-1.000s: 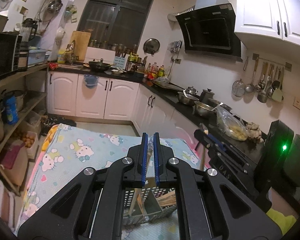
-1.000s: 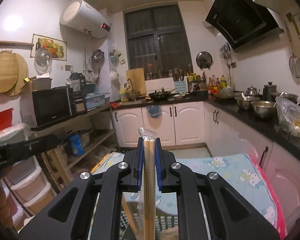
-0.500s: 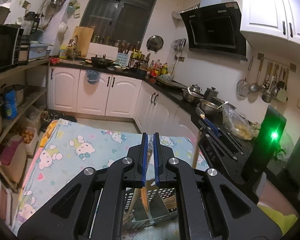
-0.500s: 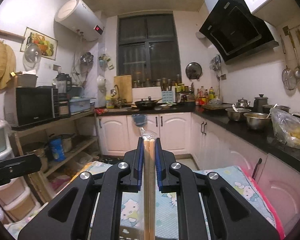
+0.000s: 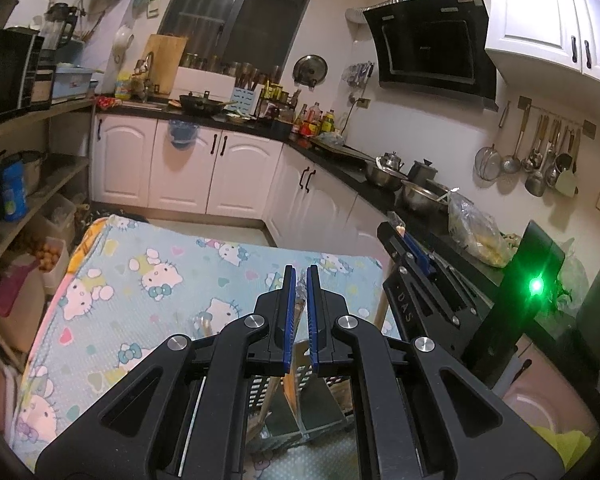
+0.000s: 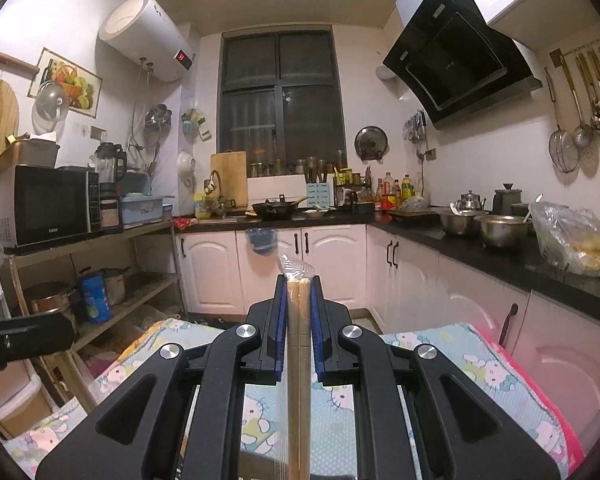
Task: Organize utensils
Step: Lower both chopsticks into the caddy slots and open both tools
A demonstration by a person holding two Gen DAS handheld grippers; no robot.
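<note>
My left gripper (image 5: 299,280) is shut on a plastic-wrapped utensil (image 5: 299,304) that hangs down over a perforated utensil basket (image 5: 300,396) on the Hello Kitty cloth. The basket has dividers and holds wooden pieces. My right gripper (image 6: 299,282) is shut on a plastic-wrapped pair of wooden chopsticks (image 6: 299,356), held upright above the cloth. The right gripper also shows in the left wrist view (image 5: 416,264), to the right of the basket.
A table under a Hello Kitty cloth (image 5: 140,280) fills the near ground. A black counter (image 6: 500,248) with metal bowls and a food bag runs along the right. Open shelves (image 6: 80,240) with a microwave stand on the left.
The left gripper has tipped downward toward the table, with the right gripper now nearer in its view. The right gripper has swung its view right toward the window. Both stay shut.
</note>
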